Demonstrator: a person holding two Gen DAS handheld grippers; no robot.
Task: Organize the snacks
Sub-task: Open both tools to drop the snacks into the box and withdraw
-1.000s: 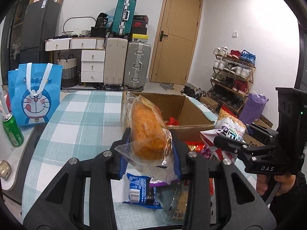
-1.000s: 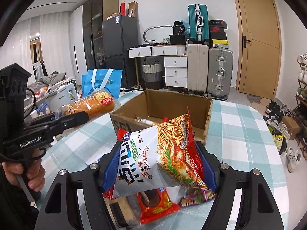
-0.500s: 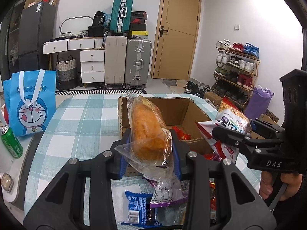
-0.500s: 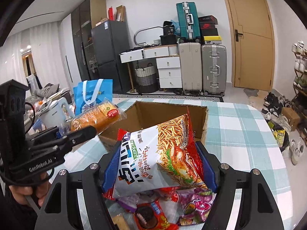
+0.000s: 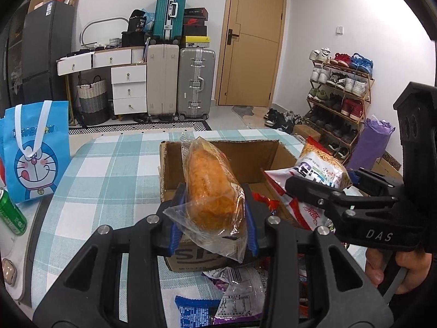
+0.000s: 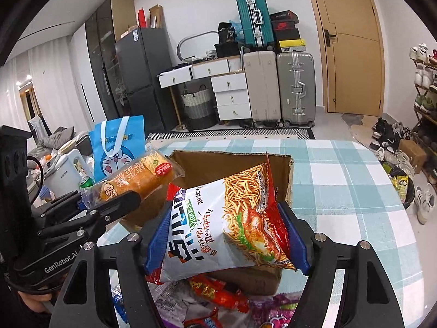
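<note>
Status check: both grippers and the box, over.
Left gripper shut on bagged bread. Right gripper shut on noodle snack bag. Both at the near wall of the open cardboard box. Nothing blocking the box mouth.

The wrapped bread (image 5: 210,191) sits between the left gripper (image 5: 211,229) fingers (image 5: 174,235), pressed on both sides, and the chip bag (image 6: 226,224) sits likewise between the right gripper (image 6: 226,243) fingers (image 6: 293,242). Just beyond both pairs of fingers the cardboard box (image 5: 273,158) stands on the counter (image 5: 109,169). Below the fingers, loose snack packets (image 6: 218,295) lie on the counter before the box. Left of the left fingers a tote bag (image 5: 35,150) stands, with a can (image 5: 11,213) before it.
</note>
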